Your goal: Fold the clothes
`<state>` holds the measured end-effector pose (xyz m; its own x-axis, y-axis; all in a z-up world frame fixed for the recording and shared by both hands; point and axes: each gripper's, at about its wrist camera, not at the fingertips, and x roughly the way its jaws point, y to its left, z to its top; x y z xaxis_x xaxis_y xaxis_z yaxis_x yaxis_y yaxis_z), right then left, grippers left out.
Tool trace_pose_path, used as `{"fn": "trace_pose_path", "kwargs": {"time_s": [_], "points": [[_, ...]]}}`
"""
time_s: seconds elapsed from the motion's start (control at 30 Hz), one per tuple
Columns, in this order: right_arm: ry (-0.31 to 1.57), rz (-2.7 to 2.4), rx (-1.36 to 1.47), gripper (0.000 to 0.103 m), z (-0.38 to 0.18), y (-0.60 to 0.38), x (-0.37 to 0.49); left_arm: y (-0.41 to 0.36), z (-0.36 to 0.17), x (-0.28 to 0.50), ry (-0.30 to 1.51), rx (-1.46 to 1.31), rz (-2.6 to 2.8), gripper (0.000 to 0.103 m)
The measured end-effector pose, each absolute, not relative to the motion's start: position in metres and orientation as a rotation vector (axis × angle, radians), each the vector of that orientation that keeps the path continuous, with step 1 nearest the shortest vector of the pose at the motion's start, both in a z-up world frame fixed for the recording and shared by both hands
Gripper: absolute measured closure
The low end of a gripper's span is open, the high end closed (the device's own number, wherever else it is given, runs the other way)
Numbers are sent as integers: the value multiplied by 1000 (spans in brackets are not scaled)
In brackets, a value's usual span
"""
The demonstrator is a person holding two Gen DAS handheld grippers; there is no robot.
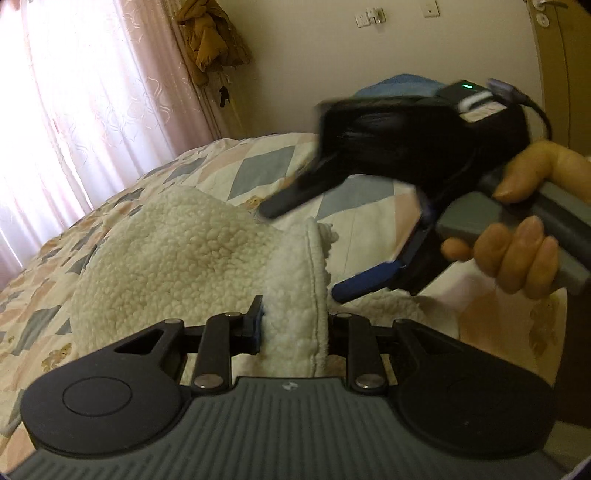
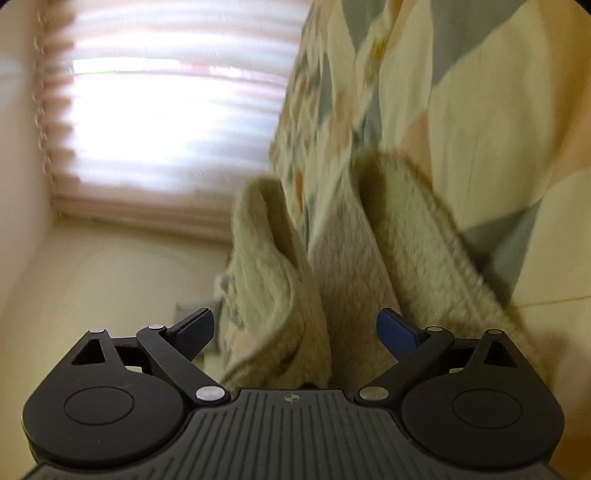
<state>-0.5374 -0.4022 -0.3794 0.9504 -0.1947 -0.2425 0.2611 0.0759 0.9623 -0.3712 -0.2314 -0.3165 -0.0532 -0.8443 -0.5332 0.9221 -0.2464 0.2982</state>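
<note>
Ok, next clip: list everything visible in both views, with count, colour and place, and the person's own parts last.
fleece garment: one, cream, on the bed, its edge held up
quilt: one, cream with grey and pink diamonds, covering the bed
curtain: one, pale pink, over the bright window
jacket: one, mustard brown, hanging by the curtain
wall sockets: blurred, white, high on the wall
blue cloth: one, far end of the bed
left tongs: shut on the fleece edge
right tongs: open, fleece between them
hand: one, gripping the right handle
</note>
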Motion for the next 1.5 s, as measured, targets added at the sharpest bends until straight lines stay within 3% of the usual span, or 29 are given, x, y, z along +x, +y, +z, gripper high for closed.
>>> {"fn": "trace_pose_path", "kwargs": {"time_s": [0.07,0.13,0.2,0.23,0.27,0.37,0.83,1.03,1.3,1.5], "points": [[98,-333,1441,14,-379,-407,-522,-229,-320,-377,102,776,-1666,82],[113,-310,1426,30,-377,-413,-511,-227,-324,-385,62,820,-1662,78],[163,-323,1375,75,-370,-418,-501,-217,-320,-389,31,810,-1695,78],[191,-350,1323,84,-364,-419,-499,-210,-316,-389,31,782,-1733,78],[219,-375,1271,87,-358,-420,-496,-201,-308,-387,68,734,-1802,78],[249,-450,1157,89,-344,-417,-501,-185,-285,-369,181,595,-1923,79],[235,-639,1161,89,-362,-415,-557,-320,-265,-254,333,600,-1616,84],[261,-689,1168,89,-375,-416,-558,-352,-303,-250,364,696,-1587,87],[288,-681,1159,89,-385,-412,-546,-360,-282,-258,338,641,-1627,87],[306,-696,1155,89,-389,-410,-544,-385,-336,-258,445,790,-1557,89]]}}
